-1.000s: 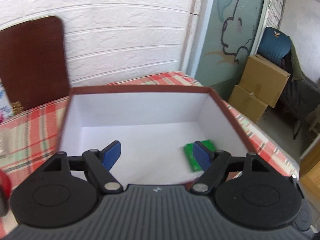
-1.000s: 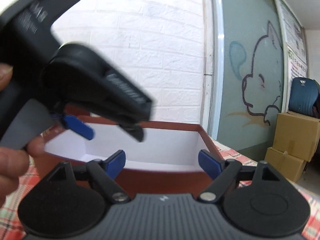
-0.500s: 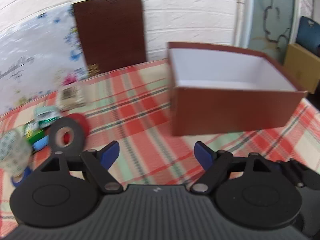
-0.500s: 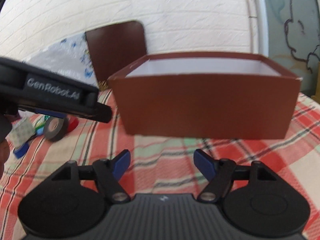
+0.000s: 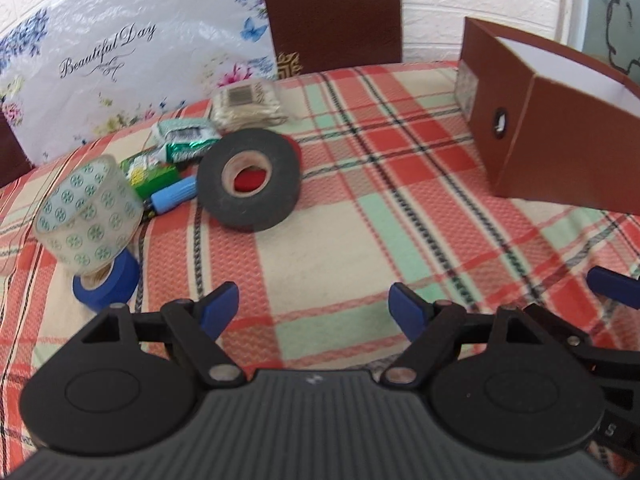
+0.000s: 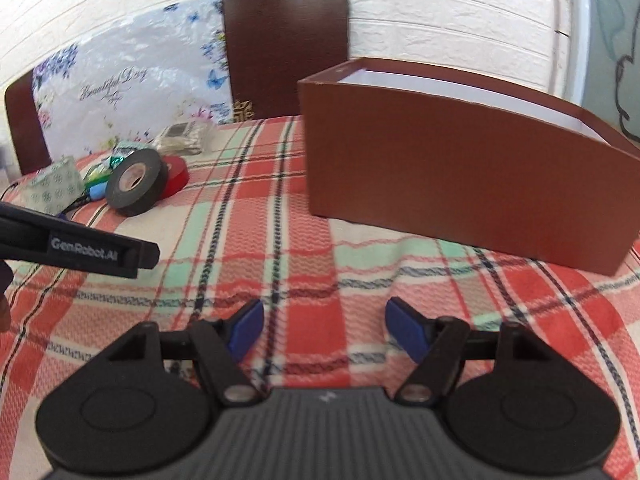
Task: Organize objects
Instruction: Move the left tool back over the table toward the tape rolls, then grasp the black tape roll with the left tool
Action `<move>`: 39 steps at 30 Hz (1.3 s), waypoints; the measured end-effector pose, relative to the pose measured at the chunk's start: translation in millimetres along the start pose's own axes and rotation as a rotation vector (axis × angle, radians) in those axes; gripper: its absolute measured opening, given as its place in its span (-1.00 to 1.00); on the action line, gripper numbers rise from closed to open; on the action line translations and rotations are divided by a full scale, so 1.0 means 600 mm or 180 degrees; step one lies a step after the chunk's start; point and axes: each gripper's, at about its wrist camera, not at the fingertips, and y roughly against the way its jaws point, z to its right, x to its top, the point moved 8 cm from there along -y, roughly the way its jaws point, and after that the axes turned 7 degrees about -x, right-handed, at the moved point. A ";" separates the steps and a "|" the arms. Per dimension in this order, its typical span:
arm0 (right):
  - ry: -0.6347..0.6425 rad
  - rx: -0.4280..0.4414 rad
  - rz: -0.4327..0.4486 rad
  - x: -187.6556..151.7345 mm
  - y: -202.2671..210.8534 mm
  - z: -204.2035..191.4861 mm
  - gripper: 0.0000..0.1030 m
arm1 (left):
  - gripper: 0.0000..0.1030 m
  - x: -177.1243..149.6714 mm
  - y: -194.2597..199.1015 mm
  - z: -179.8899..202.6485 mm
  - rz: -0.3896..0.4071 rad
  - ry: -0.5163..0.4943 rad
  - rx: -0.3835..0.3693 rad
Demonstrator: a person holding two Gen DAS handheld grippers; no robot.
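My left gripper (image 5: 314,308) is open and empty above the plaid cloth, short of a pile of objects. The pile holds a black tape roll (image 5: 249,178), a red roll behind it (image 5: 248,180), a clear patterned tape roll (image 5: 88,214) on a blue tape roll (image 5: 108,286), a blue marker (image 5: 174,198), green packets (image 5: 182,140) and a beige bundle (image 5: 246,106). The brown box (image 5: 560,132) with a white inside stands at the right. My right gripper (image 6: 324,326) is open and empty, in front of the box (image 6: 460,168). The pile also shows in the right wrist view, with the black roll (image 6: 136,186) at the left.
A floral plastic bag (image 5: 120,60) and a brown chair back (image 5: 332,12) stand behind the pile against the white brick wall. The left gripper's body (image 6: 76,250) crosses the left edge of the right wrist view. The right gripper's fingertip (image 5: 612,286) shows at the left view's right edge.
My left gripper has left the box, where a green packet lay, and swung left to face the pile. My right gripper has pulled back and lowered over the cloth.
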 end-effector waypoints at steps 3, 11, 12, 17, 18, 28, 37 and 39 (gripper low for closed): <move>0.0140 0.0077 0.0023 0.003 -0.013 -0.032 0.38 | 0.71 -0.007 -0.008 -0.020 -0.0004 0.0088 0.0016; 0.0129 0.0165 0.0074 0.003 -0.018 -0.038 0.40 | 0.93 -0.012 -0.018 -0.048 0.0161 0.0118 -0.0004; 0.0135 0.0163 0.0075 0.003 -0.018 -0.038 0.40 | 0.93 -0.013 -0.017 -0.055 0.0189 0.0110 -0.0004; 0.0183 0.0157 0.0052 0.005 -0.020 -0.044 0.42 | 0.94 -0.033 -0.003 -0.146 0.0389 0.0348 0.0048; 0.0216 0.0194 0.0054 0.007 -0.020 -0.049 0.43 | 0.94 -0.039 0.003 -0.164 0.0455 0.0428 0.0070; 0.0842 0.0671 0.0608 0.100 -0.057 -0.193 0.77 | 0.91 -0.050 0.031 -0.217 0.0933 0.1098 -0.0066; 0.1450 0.0739 0.0747 0.132 -0.122 -0.316 0.78 | 0.90 -0.052 0.025 -0.225 0.0944 0.1154 -0.0052; 0.1412 0.0937 0.0623 0.129 -0.127 -0.319 0.45 | 0.90 -0.052 0.023 -0.227 0.0938 0.1142 -0.0052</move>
